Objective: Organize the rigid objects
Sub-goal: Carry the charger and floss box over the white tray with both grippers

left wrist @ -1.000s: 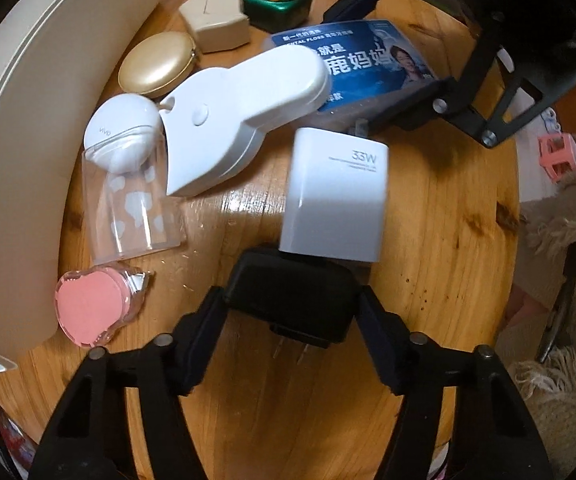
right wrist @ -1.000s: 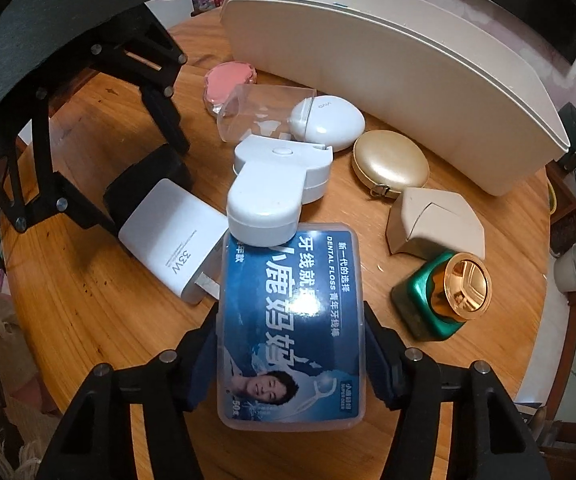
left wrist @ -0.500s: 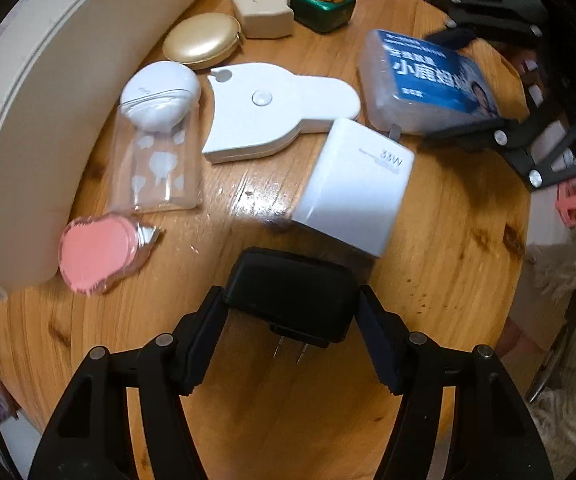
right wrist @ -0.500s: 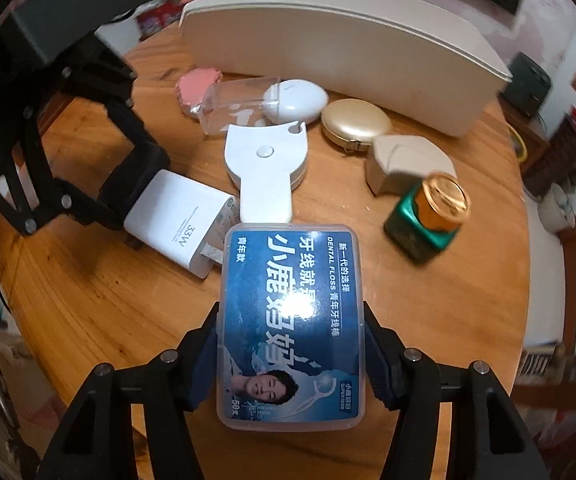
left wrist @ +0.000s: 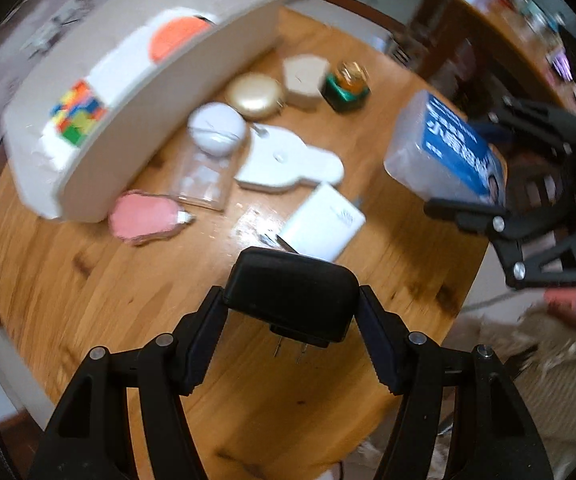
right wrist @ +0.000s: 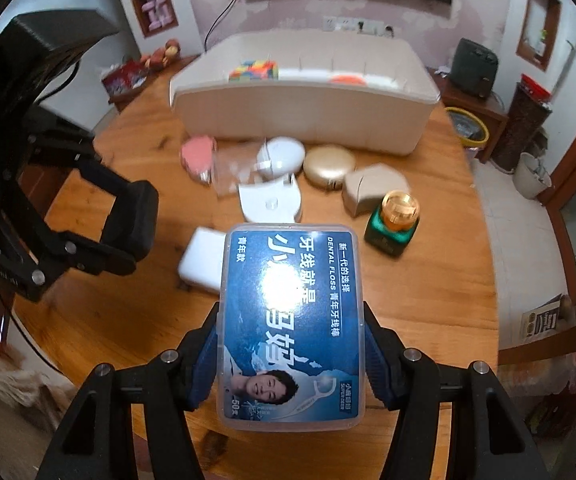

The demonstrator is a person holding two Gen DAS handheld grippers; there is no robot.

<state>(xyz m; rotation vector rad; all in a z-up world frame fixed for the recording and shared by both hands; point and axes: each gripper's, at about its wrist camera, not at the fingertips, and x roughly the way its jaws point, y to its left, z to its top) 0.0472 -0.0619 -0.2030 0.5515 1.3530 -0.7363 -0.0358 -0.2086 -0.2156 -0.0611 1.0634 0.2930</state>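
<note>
Above the round wooden table (right wrist: 428,304), two claws each grip one thing: the left claw (left wrist: 291,320) clamps a black plug-in charger (left wrist: 292,292), prongs toward the camera, and the right claw (right wrist: 290,354) clamps a clear dental floss box (right wrist: 290,320) with a blue label. On the table lie one white charger (left wrist: 322,226), one gold compact (right wrist: 328,164), one green bottle (right wrist: 394,222) and one long white bin (right wrist: 304,110) at the far side.
</note>
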